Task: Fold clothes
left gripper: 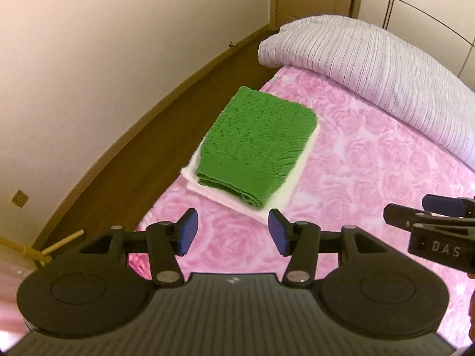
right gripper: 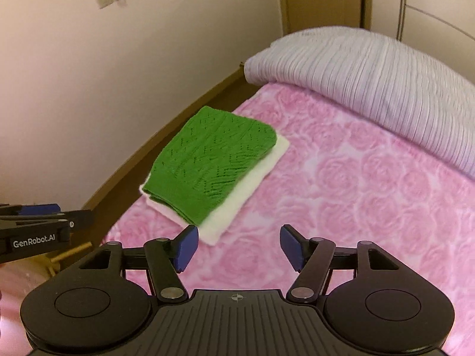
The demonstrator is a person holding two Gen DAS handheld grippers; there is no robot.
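A folded green knit garment (left gripper: 255, 145) lies on top of a folded white garment (left gripper: 285, 195), stacked near the left edge of the pink rose-patterned bed (left gripper: 371, 178). My left gripper (left gripper: 233, 231) is open and empty, just short of the stack's near edge. In the right wrist view the green garment (right gripper: 210, 163) sits on the white one (right gripper: 237, 207) ahead and left of my right gripper (right gripper: 237, 247), which is open and empty above the bedspread (right gripper: 356, 207). The right gripper shows at the right edge of the left wrist view (left gripper: 427, 210).
A rolled lilac striped duvet (left gripper: 371, 68) lies across the far end of the bed. A brown floor strip (left gripper: 148, 136) and cream wall (left gripper: 89, 59) run along the bed's left side. A wooden stick object (left gripper: 56, 246) stands near the floor at left. Wardrobe doors (right gripper: 430, 6) stand behind.
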